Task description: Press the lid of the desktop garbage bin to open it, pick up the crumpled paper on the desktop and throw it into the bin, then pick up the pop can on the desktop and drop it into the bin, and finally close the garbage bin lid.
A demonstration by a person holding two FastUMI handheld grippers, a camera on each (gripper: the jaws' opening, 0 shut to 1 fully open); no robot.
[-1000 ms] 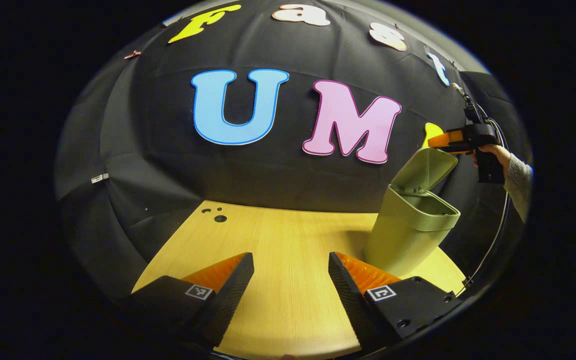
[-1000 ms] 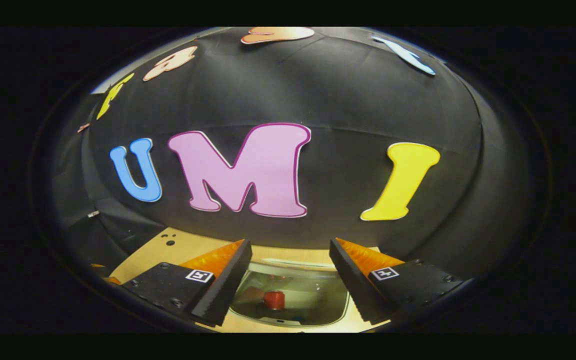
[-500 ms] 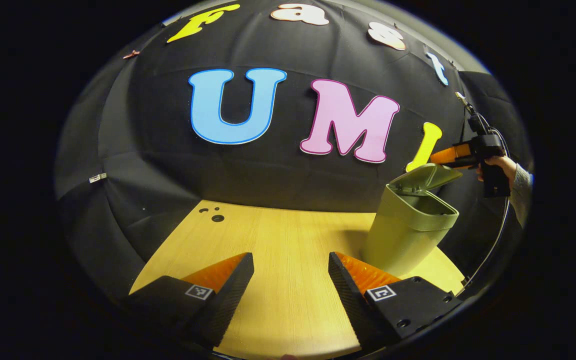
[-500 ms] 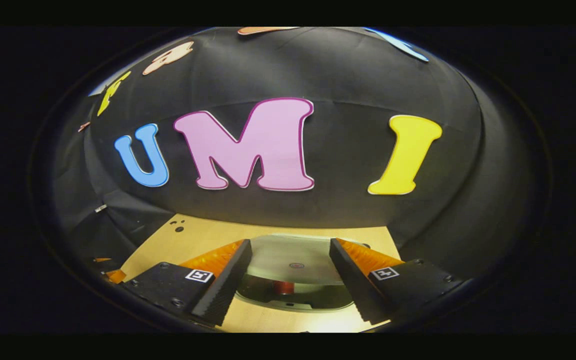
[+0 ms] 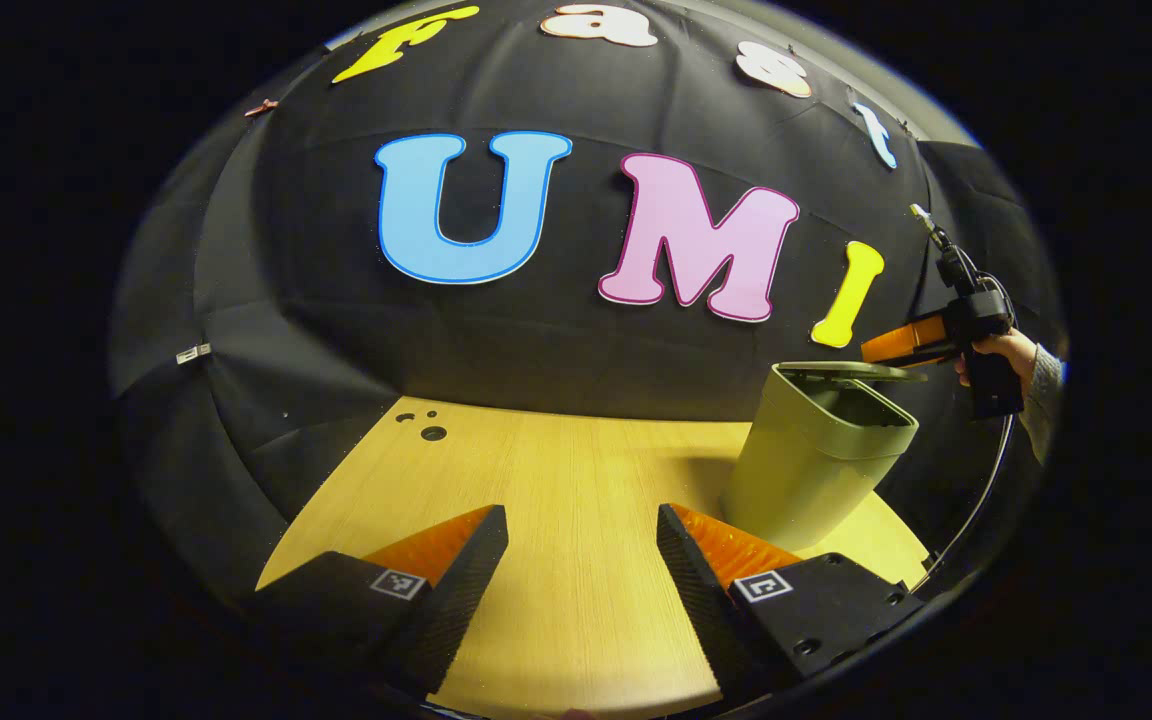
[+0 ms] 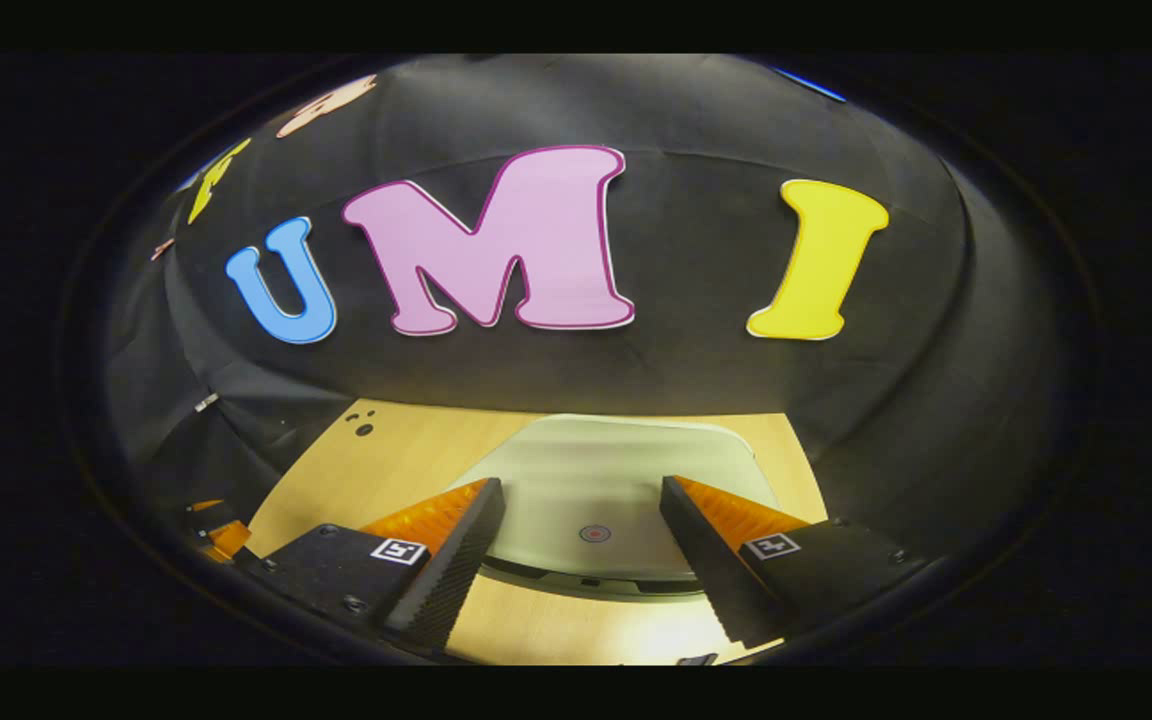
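I can read no brand or label. I count one green bin [image 5: 816, 455], with one small red dot on its lid [image 6: 616, 480]. The bin stands on a pale wooden table [image 5: 556, 480] before the black cloth wall. My right gripper [image 6: 581, 560] is just above the lid, fingers wide apart, holding nothing; a thin dark gap shows under the lid's near edge. My left gripper [image 5: 581, 570] is well apart from the bin, also wide open and empty.

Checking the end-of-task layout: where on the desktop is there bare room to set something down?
The table lies bare from the left gripper back to the wall, left of the garbage bin. The crowded spot is at the bin, where the right gripper hangs over the lid.
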